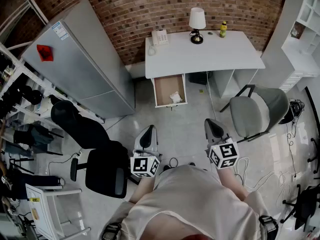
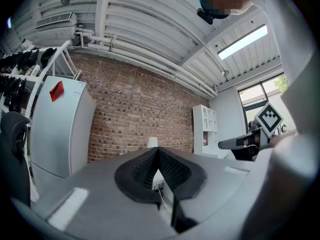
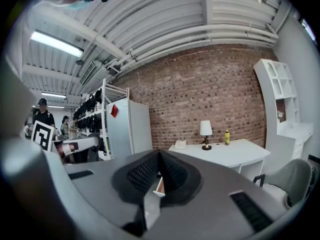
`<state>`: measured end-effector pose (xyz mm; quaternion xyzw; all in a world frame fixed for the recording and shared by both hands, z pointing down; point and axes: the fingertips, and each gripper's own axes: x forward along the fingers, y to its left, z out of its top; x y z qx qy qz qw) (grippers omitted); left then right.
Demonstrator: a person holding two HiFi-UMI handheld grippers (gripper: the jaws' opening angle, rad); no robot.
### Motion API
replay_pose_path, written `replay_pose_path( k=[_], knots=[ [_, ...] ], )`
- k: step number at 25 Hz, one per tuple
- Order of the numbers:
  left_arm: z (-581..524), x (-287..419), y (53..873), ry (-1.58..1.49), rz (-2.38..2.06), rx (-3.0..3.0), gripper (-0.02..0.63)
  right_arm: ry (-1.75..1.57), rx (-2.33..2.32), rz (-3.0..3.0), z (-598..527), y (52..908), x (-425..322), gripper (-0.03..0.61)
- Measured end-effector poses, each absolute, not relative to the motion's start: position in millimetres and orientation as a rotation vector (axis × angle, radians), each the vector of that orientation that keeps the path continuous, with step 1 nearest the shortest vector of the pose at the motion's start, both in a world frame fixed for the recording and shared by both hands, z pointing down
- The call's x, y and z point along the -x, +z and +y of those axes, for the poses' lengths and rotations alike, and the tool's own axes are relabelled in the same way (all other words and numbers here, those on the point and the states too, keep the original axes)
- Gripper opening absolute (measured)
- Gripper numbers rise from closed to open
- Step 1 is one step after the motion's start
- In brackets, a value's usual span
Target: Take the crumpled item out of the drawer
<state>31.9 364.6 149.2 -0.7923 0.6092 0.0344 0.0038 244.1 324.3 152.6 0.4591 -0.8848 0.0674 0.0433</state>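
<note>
Fridge: over at the left, a tall grey fridge with a red sticker on it, standing against the brick wall.
Black chair: a black office chair on the floor just in front of the fridge, near the person's left side.
Left gripper: the left gripper is held level, close in by the person's body. In the left gripper view its jaws are pressed together at the tips with nothing between them.
Phone: a white phone sits at the back left corner of the desk.
Drawer: the drawer hangs pulled out from under the left end of the desk, wide open.
Crumpled item: there it is, a white crumpled item, lying inside the drawer by its front right corner, well apart from both grippers.
Lamp: a white-shaded lamp stands at the back edge of the desk, about midway along.
Right gripper: the right gripper tips slightly down and is also held close to the body. In the right gripper view its jaws are shut tight and empty.
Bottle: a small yellow bottle stands at the back edge, just right of the lamp.
Grey chair: a grey chair stands on the floor off the right end of the desk.
</note>
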Motion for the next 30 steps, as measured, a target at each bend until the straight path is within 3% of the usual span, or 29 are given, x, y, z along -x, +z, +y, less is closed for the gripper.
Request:
replay_pose_path(
  k=[30],
  knots=[
    [352,-48,160,0.056,2.024,2.448,0.009,0.213,-1.268,-2.758,295,157,-249,0.008]
  ],
)
